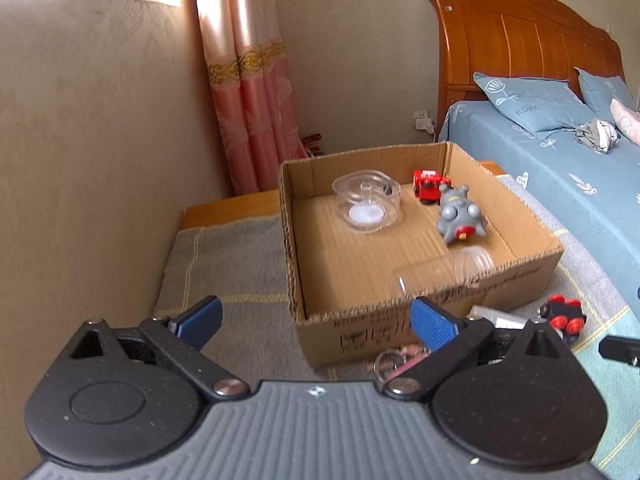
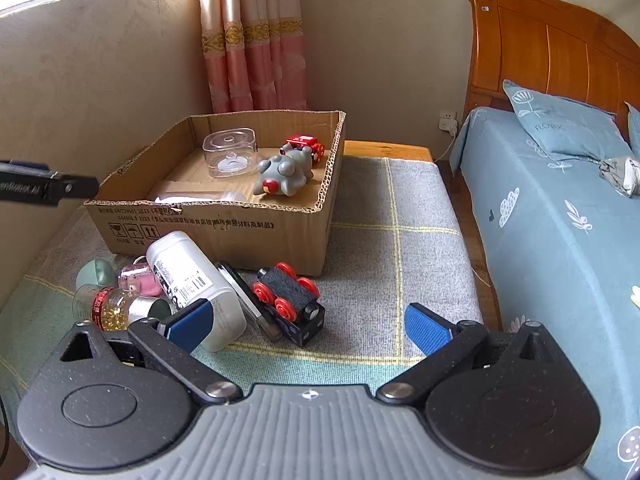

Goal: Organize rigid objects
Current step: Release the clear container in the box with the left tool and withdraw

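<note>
Beside the bed, on the grey checked blanket point(image 2: 400, 216), we have the shallow brown cardboard box point(image 2: 224, 232) standing toward the far left corner, and it already holds a clear round plastic container point(image 2: 229, 153), a small red toy vehicle point(image 2: 304, 145) and a grey plastic animal toy point(image 2: 286, 174); something transparent also lies against its near wall, though we cannot tell what. Outside the box, just before its near wall, waits the rest of the pile: a white cylindrical bottle point(image 2: 192, 280) on its side, a black toy train wagon with red wheels point(image 2: 290, 298) beside it, a clear bottle with a red label and golden contents point(image 2: 116, 306), a pink transparent keyring charm point(image 2: 141, 280), a pale green rounded object point(image 2: 94, 274) and a slim dark flat item point(image 2: 248, 300) between bottle and wagon. We hold our left tongs point(image 1: 316, 318) released and holding nothing near the box's front wall, and our right tongs point(image 2: 308, 322) likewise spread wide and bare above the pile. We judge the sorting partly done, between placements. Next, we think, our right tongs should descend over the wagon or bottle, straddle it squarely, close, then carry it over the wall.
</note>
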The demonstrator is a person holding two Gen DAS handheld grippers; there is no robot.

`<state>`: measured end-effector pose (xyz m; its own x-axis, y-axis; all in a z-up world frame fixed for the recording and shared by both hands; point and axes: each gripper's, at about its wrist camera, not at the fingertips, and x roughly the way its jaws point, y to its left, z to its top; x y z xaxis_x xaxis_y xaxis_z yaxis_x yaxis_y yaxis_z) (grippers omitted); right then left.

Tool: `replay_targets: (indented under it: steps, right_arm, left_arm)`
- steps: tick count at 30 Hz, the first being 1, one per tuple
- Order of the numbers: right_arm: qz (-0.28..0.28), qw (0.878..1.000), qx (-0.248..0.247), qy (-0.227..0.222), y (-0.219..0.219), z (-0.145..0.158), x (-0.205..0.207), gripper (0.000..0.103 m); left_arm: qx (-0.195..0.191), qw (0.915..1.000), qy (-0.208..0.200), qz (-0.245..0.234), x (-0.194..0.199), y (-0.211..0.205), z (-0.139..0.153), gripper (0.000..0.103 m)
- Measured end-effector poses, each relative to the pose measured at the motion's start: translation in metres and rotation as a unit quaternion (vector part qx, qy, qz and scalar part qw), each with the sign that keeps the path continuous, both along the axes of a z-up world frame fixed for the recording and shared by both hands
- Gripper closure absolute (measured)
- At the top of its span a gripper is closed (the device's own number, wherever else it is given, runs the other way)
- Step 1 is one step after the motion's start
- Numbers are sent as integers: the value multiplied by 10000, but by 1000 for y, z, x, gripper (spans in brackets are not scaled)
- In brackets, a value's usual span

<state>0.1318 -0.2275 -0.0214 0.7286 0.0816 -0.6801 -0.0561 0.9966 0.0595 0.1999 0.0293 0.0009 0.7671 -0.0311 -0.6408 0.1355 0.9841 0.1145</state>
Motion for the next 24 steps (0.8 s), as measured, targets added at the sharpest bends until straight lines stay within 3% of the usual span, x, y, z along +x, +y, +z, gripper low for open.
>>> replay_targets:
  steps: [8, 18, 24]
  right_arm:
    - [-129, 9999, 89, -52, 0, -3, 23, 0]
    - [-218, 9992, 95, 310, -4, -27, 62, 0]
    - [-587, 9973, 162, 416, -27, -38, 67, 0]
  left_arm:
    - [83, 9997, 123, 199, -36, 4, -26, 3]
    - [70, 9990, 200, 395, -47, 20, -29, 3]
    - [74, 9990, 269, 363, -44, 19, -32, 3]
